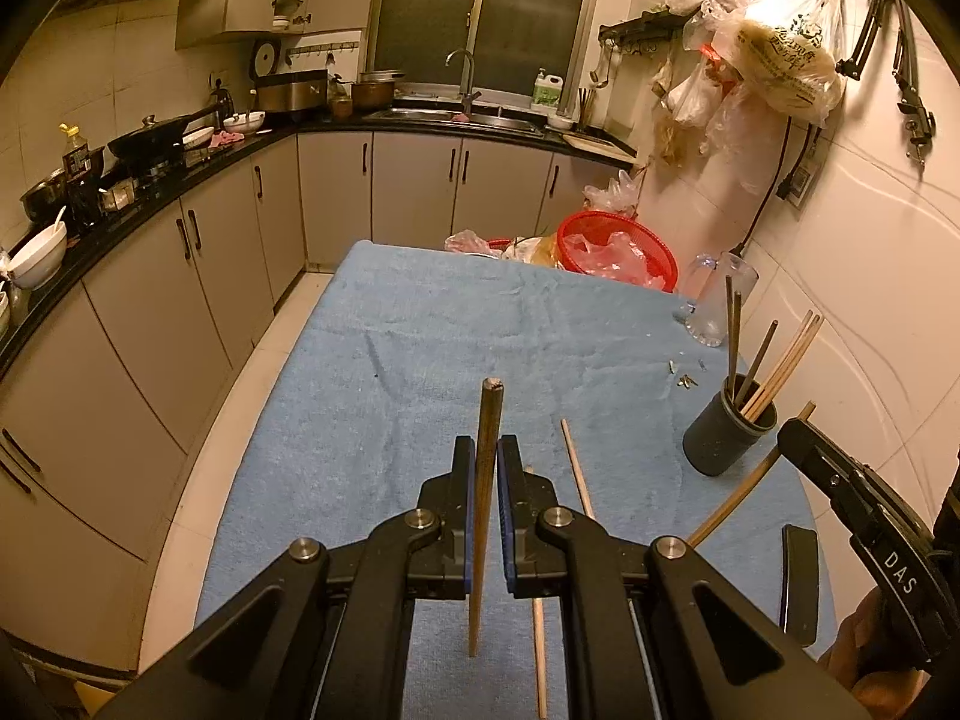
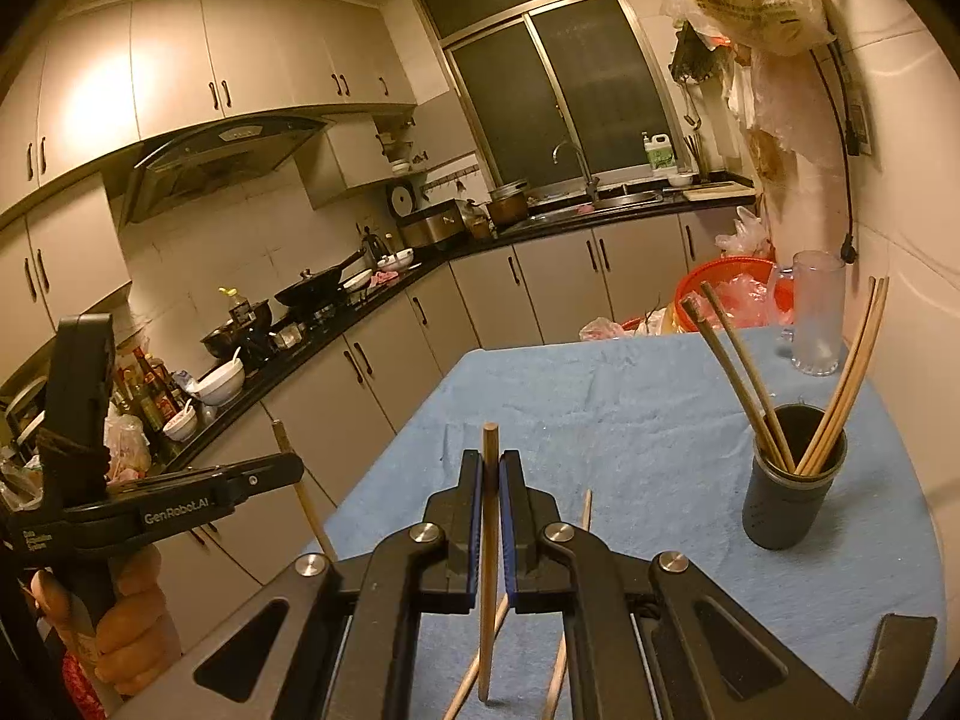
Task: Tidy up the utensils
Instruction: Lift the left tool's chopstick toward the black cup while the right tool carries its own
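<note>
Two grippers above a blue towel, left gripper and right gripper each clamped on a chopstick held upright, thick end up, long axis near vertical. Best carried over the dark cup, near right, already holding chopsticks; lowered narrow end first, released only once inside the rim. More chopsticks lying flat on the towel below.

A blue towel covers the tabletop, with a red plastic basket holding crumpled plastic at its far edge and a clear glass mug standing near the right wall. A black L-shaped counter carries a wok, white bowls and an oil bottle, with a sink and faucet below the dark window. Filled plastic bags hang from wall hooks at upper right.
</note>
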Action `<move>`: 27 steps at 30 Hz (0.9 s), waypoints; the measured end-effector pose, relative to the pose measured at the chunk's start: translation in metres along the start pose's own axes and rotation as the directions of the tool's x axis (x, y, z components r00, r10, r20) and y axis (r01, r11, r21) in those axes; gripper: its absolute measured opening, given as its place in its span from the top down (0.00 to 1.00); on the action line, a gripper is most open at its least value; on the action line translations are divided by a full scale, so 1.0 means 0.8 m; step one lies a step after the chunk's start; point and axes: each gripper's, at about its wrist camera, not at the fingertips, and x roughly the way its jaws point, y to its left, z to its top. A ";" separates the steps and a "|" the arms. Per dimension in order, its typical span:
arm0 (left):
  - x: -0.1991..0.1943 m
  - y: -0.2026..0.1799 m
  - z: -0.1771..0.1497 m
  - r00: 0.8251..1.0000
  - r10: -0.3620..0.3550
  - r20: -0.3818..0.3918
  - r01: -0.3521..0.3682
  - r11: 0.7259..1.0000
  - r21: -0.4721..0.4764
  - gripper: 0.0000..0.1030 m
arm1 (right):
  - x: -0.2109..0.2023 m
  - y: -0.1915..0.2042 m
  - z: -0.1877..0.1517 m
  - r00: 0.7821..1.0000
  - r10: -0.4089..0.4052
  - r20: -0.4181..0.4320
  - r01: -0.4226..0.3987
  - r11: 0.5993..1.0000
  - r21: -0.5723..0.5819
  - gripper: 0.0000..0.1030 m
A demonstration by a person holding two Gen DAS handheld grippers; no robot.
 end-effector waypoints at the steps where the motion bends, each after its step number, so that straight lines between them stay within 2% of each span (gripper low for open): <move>1: -0.001 0.000 0.000 1.000 0.001 0.001 -0.001 1.000 0.000 0.93 | 0.000 -0.001 0.000 1.000 0.000 0.000 0.000 1.000 0.000 0.94; 18: -0.002 -0.010 -0.003 1.000 0.017 0.012 -0.017 1.000 0.025 0.93 | -0.007 -0.007 0.003 1.000 -0.003 0.016 0.002 1.000 0.011 0.94; 27: -0.001 -0.013 -0.003 1.000 0.003 0.005 -0.003 0.999 0.038 0.93 | -0.016 -0.013 0.006 1.000 -0.007 0.028 0.007 1.000 0.022 0.94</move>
